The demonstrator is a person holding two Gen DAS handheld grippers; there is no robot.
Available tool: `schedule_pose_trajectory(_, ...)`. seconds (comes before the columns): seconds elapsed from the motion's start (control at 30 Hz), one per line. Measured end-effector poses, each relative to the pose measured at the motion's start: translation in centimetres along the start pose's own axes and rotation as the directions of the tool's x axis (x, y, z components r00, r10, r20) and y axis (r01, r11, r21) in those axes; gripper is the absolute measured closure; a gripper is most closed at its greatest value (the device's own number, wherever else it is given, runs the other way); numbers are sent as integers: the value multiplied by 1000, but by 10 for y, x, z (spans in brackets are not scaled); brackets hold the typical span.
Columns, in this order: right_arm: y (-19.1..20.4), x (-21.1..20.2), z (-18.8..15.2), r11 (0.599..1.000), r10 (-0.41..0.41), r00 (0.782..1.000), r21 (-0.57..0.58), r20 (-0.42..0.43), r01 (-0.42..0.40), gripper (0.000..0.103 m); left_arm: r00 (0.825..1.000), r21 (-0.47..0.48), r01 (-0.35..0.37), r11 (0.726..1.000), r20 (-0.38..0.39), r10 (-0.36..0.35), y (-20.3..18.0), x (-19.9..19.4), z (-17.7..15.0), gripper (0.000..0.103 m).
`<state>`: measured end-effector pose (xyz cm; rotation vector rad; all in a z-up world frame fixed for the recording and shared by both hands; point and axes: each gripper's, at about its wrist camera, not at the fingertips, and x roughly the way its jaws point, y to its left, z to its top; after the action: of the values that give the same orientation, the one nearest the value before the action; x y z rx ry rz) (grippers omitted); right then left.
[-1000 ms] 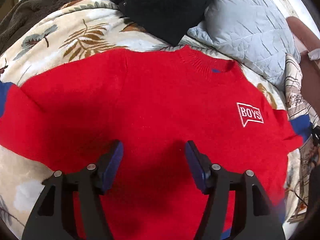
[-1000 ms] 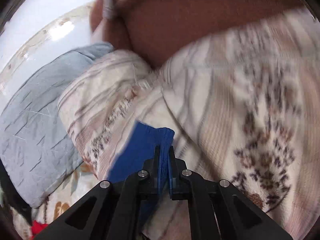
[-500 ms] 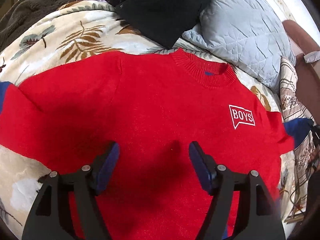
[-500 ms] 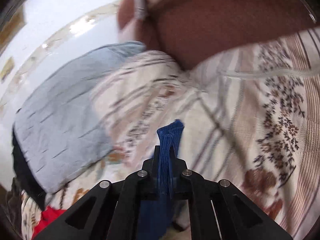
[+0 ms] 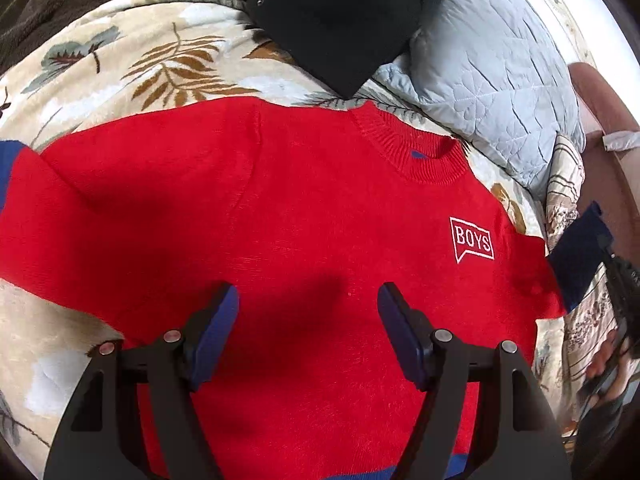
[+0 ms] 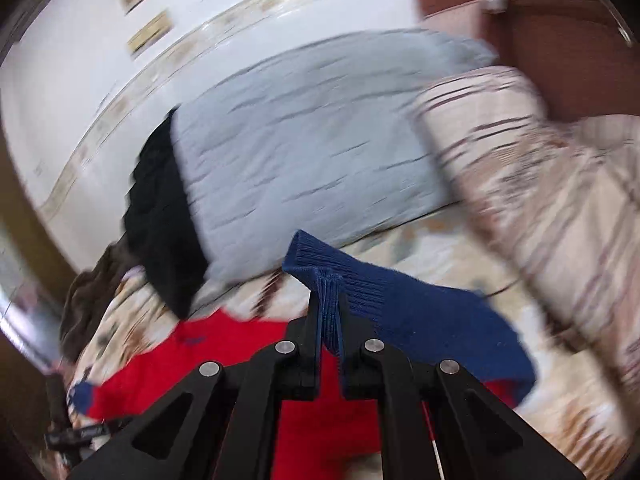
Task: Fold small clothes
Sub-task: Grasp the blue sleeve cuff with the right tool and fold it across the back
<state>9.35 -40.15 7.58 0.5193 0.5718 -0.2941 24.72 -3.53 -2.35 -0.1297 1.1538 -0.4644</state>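
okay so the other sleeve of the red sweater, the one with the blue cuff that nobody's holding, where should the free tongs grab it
Grip the blue cuff at the sleeve's end, coming from the sweater's outer side. The sleeve lies flat and spread on the bedspread, so the ribbed cuff edge pinches easiest. The left tongs stand open above the chest.

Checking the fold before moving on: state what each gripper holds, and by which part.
The right gripper pinches the red sweater by its blue sleeve cuff. The left gripper is open over the sweater, holding nothing.

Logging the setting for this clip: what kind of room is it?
Most likely a bedroom, with the work done on a bed. The red knit sweater lies spread on a cream leaf-print blanket, a pale blue quilted pillow sits behind it, and a padded brown headboard rises beyond.
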Motion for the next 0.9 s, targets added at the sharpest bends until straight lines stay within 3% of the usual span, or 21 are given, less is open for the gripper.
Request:
schedule_pose_trajectory(0.3, 128, 48, -65, 980, 151, 976, -106, -156, -169, 98, 998, -80, 58, 995, -1, -59, 25, -24, 11, 31)
schedule_pose_trajectory(0.47, 197, 71, -110, 949, 238, 938, -145, -251, -280, 98, 994, -113, 106, 988, 34, -103, 40, -43, 18, 31)
schedule_pose_trajectory(0.57, 224, 85, -138, 941, 250, 915, -143, -318, -307, 97, 989, -146, 145, 979, 46, -140, 51, -48, 21, 31)
schedule_pose_trajectory(0.73, 220, 105, -174, 955, 206, 854, -93, -477, -282, 90, 976, -176, 212, 961, -12, -217, 52, -32, 18, 31)
schedule_pose_trajectory(0.8, 206, 91, -172, 953, 229, 855, -70, -466, -293, 85, 963, -170, 252, 953, -55, -265, 44, -22, 15, 31)
schedule_pose_trajectory(0.9, 171, 63, -158, 959, 243, 879, -33, -411, -281, 72, 948, -158, 279, 947, -110, -298, 31, -9, 7, 31)
